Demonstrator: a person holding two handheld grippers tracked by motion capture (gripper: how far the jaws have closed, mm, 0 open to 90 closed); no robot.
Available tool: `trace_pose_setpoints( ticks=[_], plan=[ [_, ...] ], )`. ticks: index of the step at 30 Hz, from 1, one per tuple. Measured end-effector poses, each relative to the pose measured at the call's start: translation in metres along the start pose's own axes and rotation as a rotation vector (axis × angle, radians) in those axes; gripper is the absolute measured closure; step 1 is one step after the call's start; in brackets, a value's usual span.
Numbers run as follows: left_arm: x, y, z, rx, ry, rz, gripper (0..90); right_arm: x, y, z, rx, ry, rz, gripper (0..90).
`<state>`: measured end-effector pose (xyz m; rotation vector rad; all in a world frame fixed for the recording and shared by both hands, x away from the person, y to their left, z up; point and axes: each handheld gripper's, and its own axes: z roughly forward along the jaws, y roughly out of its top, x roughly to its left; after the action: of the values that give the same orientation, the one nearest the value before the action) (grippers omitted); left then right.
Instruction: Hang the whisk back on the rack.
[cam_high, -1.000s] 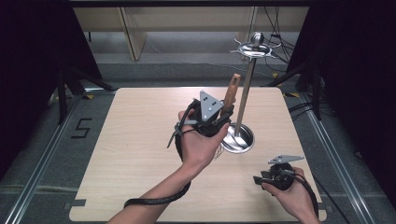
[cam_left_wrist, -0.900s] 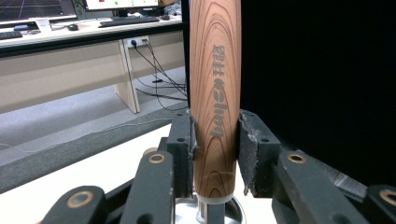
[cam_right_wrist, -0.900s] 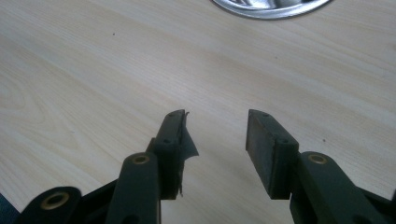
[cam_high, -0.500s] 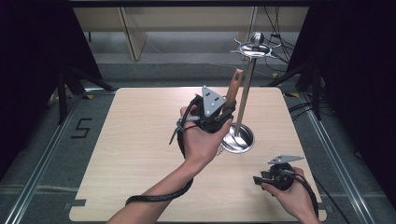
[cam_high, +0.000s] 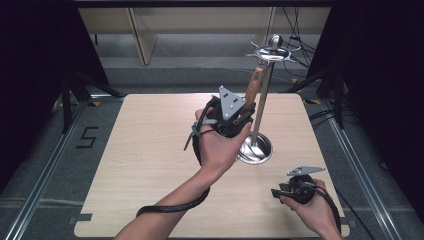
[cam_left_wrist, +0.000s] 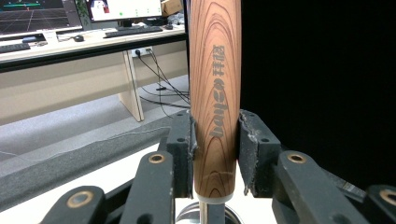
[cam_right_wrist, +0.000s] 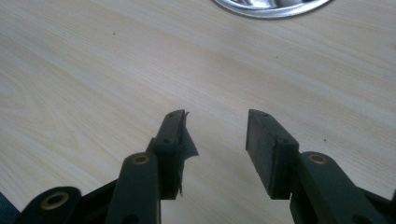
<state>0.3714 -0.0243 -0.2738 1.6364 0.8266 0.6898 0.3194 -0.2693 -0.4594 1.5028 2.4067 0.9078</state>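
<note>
High view: pale wood-grain table (cam_high: 150, 165) on grey floor, dark curtains both sides. Left gripper (cam_high: 243, 116) raised mid-table, clenched on brown wooden handle (cam_high: 254, 86), beside shiny metal stand with round base (cam_high: 256, 150). Right gripper (cam_high: 281, 192) low at near right corner.

Left gripper view: pads squeeze handle (cam_left_wrist: 215, 93); desks, monitors, cables behind.

Right gripper view: right gripper (cam_right_wrist: 215, 140) released, nothing between jaws, bare tabletop (cam_right_wrist: 93, 70) beneath, stand base (cam_right_wrist: 273, 7) ahead.

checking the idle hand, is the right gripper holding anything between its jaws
No, the right gripper has open jaws with only the bare light wooden table showing in the gap between them.
</note>
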Motion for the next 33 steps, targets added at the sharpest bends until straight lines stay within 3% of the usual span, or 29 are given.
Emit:
trace_pose_setpoints(
  ticks=[13, 17, 33],
  plan=[
    [-0.003, 0.008, 0.005, -0.006, 0.009, 0.008, 67.8, -0.001, 0.0, 0.001, -0.004, -0.001, -0.019, 58.4],
    [-0.003, 0.01, 0.006, -0.005, 0.01, 0.008, 67.8, 0.0, 0.0, 0.0, 0.001, 0.003, 0.001, 58.4],
    [-0.006, 0.014, 0.01, -0.005, 0.008, 0.015, 67.7, 0.0, 0.0, 0.0, 0.0, 0.001, 0.001, 58.4]
  ],
)
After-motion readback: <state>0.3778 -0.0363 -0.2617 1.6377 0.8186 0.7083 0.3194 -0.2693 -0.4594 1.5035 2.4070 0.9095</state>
